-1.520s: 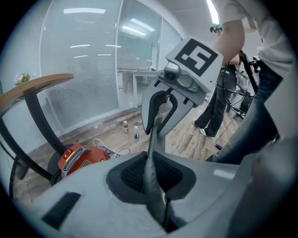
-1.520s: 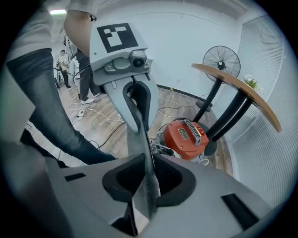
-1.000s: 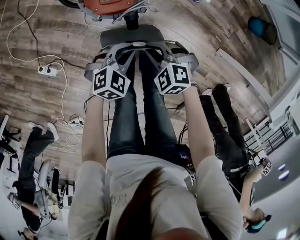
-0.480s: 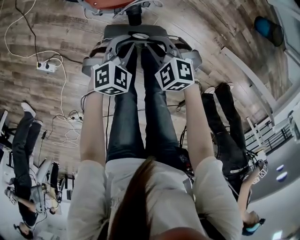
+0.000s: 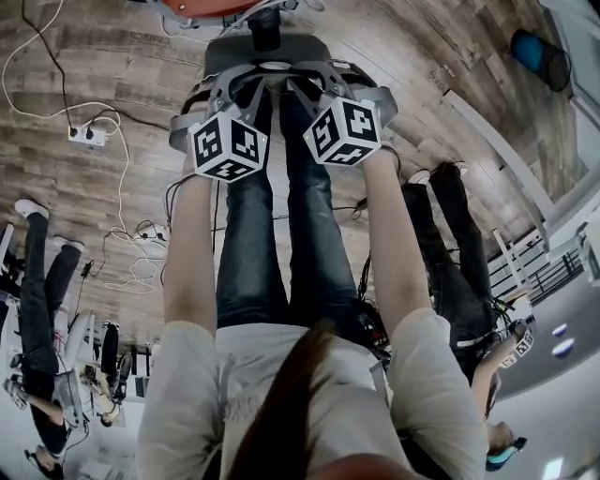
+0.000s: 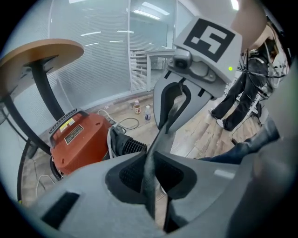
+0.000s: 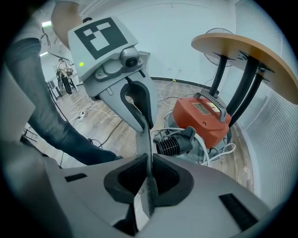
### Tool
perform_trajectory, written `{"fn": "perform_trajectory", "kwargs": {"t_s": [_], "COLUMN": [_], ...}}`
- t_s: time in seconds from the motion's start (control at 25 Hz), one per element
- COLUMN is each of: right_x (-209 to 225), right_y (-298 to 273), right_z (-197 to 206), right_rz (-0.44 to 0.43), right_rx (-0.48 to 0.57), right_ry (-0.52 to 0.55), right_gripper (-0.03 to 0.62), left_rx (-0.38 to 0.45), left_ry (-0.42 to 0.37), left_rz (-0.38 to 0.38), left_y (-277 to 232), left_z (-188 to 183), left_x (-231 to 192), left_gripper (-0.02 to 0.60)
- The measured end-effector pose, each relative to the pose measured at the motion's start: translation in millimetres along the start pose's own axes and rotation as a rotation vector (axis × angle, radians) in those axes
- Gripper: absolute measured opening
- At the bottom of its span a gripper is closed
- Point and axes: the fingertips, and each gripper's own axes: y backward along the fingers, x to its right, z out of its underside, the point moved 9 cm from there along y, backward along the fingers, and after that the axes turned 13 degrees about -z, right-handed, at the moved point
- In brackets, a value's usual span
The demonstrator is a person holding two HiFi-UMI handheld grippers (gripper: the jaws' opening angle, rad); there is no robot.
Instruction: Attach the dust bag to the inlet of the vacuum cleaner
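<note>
Dust bag (image 5: 267,58), a flat grey sheet, hangs in the head view between the 2 grippers, low over the floor ahead of the person's legs. The left gripper (image 5: 230,89) and right gripper (image 5: 330,82) each take 1 side of its near edge. Just past its far edge shows a black cylinder (image 5: 265,33) beside the orange vacuum cleaner (image 5: 211,7). The target therefore seems to lie straight ahead and lower, about equally near to both hands, with the bag's long side running from hand to hand. Both forearms reach down and forward, parallel, outside the legs. In the left gripper view the jaws are nearly together, pinching the bag's thin edge (image 6: 160,137), and have just been closing on it; the vacuum cleaner (image 6: 77,139) sits to the left, its black ribbed part (image 6: 128,146) nearest. In the right gripper view the jaws likewise clamp the edge (image 7: 148,158), parted only by its thickness, and the vacuum cleaner (image 7: 205,116) lies ahead to the right; whether bag and cylinder touch I cannot tell
</note>
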Motion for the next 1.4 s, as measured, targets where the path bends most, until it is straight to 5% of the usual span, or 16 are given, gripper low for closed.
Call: {"fn": "perform_trajectory", "kwargs": {"t_s": [1.4], "right_x": [41], "right_y": [-37], "right_z": [5], "right_rz": [-0.052], "right_rx": [-0.056], "right_ry": [0.093], "right_gripper": [0.037], "left_rx": [-0.044], "left_ry": [0.103], "left_rz": [-0.063], "left_y": [-41], "left_z": [21], "left_x": [-13], "left_gripper": [0.058]}}
